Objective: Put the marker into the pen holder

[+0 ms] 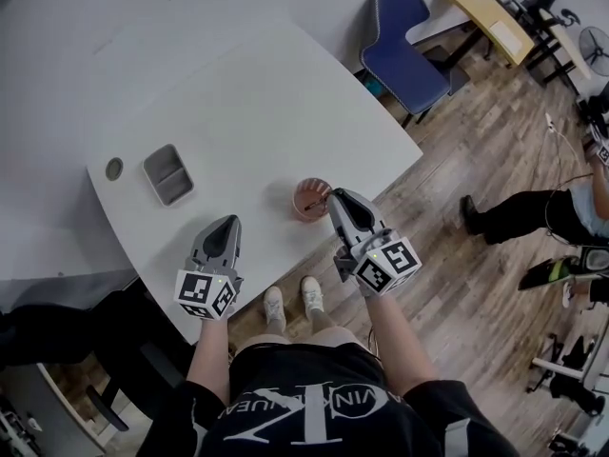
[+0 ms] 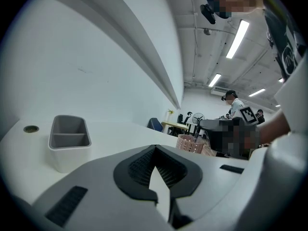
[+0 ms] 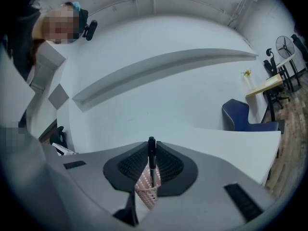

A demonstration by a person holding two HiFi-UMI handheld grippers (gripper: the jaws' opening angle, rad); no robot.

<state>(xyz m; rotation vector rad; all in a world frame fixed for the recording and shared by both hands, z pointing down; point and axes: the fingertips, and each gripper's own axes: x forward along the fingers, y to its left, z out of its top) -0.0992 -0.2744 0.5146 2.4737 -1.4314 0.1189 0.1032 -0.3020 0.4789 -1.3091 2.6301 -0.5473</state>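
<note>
A pink mesh pen holder (image 1: 308,199) stands on the white table (image 1: 238,93) near its front edge. My right gripper (image 1: 333,196) hovers right over it, shut on a black marker (image 3: 152,160) that stands upright between the pads. The marker's lower end dips into the pen holder (image 3: 148,190) below the jaws. In the left gripper view the holder (image 2: 190,143) shows at the right with the marker (image 2: 196,134) sticking up out of it. My left gripper (image 1: 226,221) rests low over the table to the left, shut and holding nothing (image 2: 155,150).
A grey two-compartment box (image 1: 168,173) sits at the table's left, with a round cable hole (image 1: 114,168) beside it. A blue chair (image 1: 407,46) stands beyond the table's far corner. Another person's legs (image 1: 514,212) are on the wooden floor at right.
</note>
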